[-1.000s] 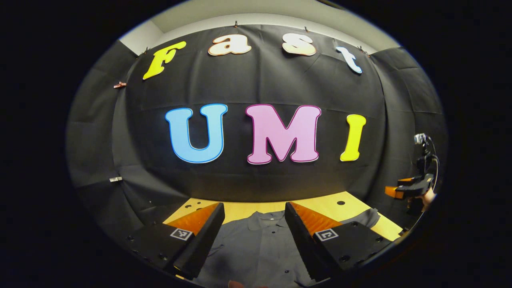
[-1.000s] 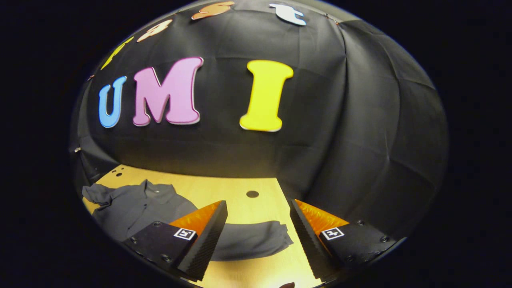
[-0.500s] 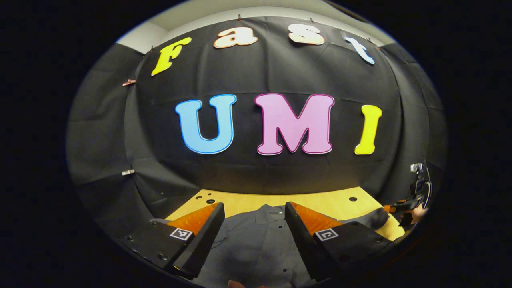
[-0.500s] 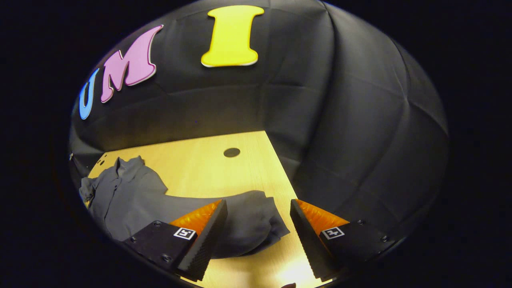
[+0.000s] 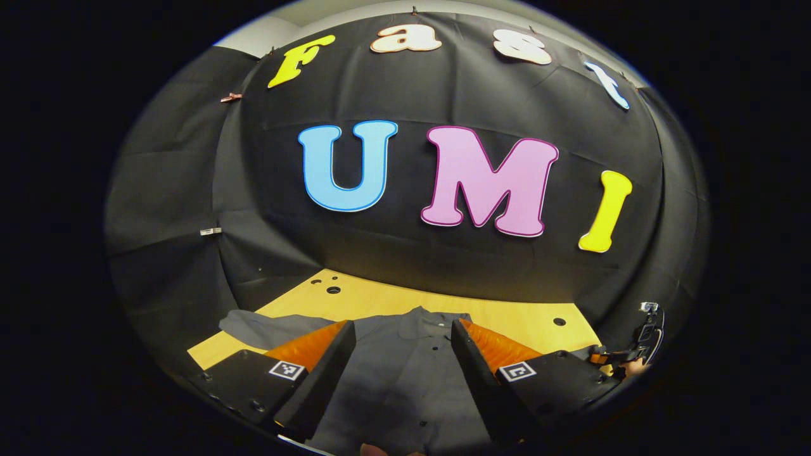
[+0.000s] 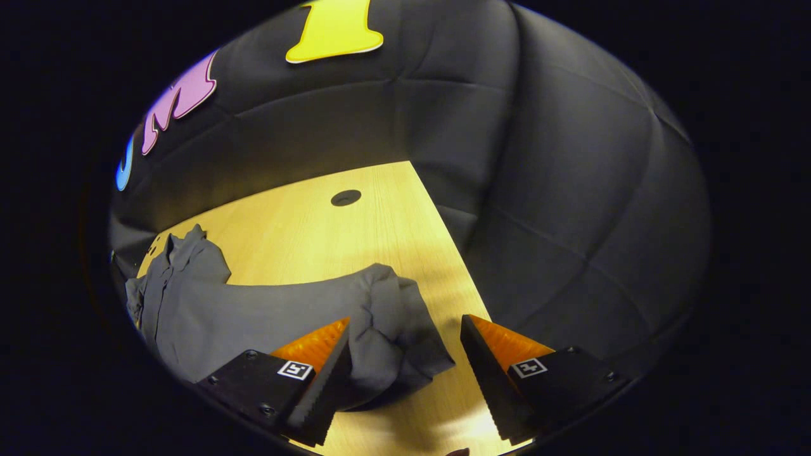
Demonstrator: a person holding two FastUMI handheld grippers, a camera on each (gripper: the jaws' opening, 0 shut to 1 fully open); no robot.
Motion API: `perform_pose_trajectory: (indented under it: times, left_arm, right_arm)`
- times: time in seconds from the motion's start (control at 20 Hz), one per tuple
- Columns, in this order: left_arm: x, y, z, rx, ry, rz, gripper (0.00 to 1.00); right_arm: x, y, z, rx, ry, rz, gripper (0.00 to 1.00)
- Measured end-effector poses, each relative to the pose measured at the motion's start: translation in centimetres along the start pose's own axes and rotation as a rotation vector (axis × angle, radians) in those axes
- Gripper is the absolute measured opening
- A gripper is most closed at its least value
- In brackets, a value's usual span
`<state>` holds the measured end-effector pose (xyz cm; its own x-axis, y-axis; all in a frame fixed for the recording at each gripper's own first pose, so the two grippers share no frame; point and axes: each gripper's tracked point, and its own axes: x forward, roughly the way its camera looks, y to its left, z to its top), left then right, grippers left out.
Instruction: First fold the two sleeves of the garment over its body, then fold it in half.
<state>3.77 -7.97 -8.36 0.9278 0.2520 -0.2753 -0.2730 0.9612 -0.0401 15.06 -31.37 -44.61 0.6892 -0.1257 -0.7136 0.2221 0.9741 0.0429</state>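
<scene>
The garment (image 5: 405,373), a grey button shirt, lies spread on the wooden table (image 6: 304,234). We see our left gripper (image 5: 400,370) spread wide above its body, its fingers hiding the shirt's sides. Our right gripper (image 6: 405,370) gapes around the rumpled right sleeve (image 6: 386,329), gripping nothing. The hem is cut off below; the far left sleeve (image 5: 266,328) shows partly.

A light wooden table (image 5: 507,316) fills the booth's floor, with a few small dark round holes (image 6: 345,197) drilled near its far edge. Black creased cloth (image 6: 570,190) hangs behind and beside it, pinned by small clips (image 5: 231,97).
</scene>
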Motion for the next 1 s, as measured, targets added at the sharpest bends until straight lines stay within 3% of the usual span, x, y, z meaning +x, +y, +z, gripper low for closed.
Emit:
perform_pose_trajectory:
  times: [0.1,0.15,0.2,0.3,0.35,0.45,0.5,0.8,1.0]
  left_arm:
    - [0.1,0.6,-0.2,0.007,0.002,0.011,0.96]
    - [0.0,0.8,-0.2,0.008,0.002,0.014,0.91]
    - [-0.1,1.0,-0.1,0.009,0.001,0.017,0.95]
    - [-0.3,1.6,-0.2,0.018,-0.003,0.019,0.95]
    - [-0.5,1.9,-0.3,0.024,-0.007,0.019,0.95]
    - [-0.8,2.7,-0.4,0.023,-0.010,0.018,0.95]
    - [-1.0,3.3,-0.4,0.020,-0.013,0.020,0.95]
    - [-1.7,8.5,-0.1,0.034,-0.039,0.006,0.96]
    - [-1.3,11.9,-0.2,0.042,-0.049,-0.066,0.95]
  right_arm:
    - [0.4,0.1,-0.9,-0.005,0.024,-0.003,0.98]
    - [0.8,0.2,-0.7,-0.029,0.012,-0.017,0.96]
    - [0.6,0.3,-1.2,-0.060,0.022,-0.027,0.90]
    - [0.2,1.0,-1.1,-0.076,0.025,-0.025,0.65]
    - [0.4,1.9,-1.1,-0.073,0.033,0.012,0.52]
    - [0.3,2.4,-1.2,-0.044,0.061,-0.002,0.18]
    - [0.3,2.5,-1.0,-0.023,0.062,-0.008,0.11]
    - [-6.1,4.5,4.7,0.049,-0.114,-0.038,0.08]
    - [-12.7,7.1,7.5,0.029,-0.216,-0.075,0.08]
